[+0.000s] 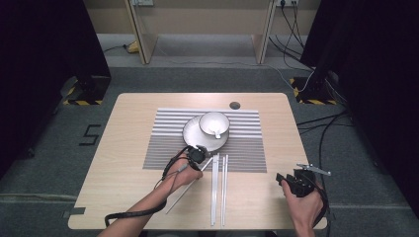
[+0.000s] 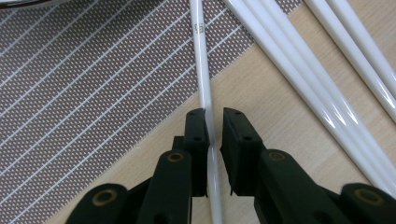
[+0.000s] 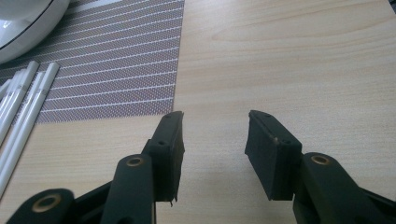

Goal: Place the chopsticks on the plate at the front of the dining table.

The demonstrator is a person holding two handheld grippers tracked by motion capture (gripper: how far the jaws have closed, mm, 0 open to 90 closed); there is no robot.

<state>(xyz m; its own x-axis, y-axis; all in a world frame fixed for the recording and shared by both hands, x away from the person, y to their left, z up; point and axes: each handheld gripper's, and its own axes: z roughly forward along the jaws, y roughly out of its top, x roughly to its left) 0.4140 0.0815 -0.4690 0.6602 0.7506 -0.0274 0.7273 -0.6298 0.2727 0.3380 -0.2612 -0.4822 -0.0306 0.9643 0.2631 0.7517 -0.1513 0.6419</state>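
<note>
My left claw [image 2: 214, 121]: nearly closed around one white chopstick [image 2: 203, 74], centre frame. My right claw [image 3: 214, 135]: open, empty, over bare worktop [image 3: 289, 60].

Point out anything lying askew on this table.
One white chopstick lies diagonally, crossing off the striped placemat, while the other chopsticks lie straight and parallel beside it. The left hand-held gripper has that stray chopstick between its jaws.

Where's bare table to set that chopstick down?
Free: wood left of the striped placemat, and right of it up to the right gripper. Crowded: the mat's middle, with plate and bowl, and the chopstick row below.
</note>
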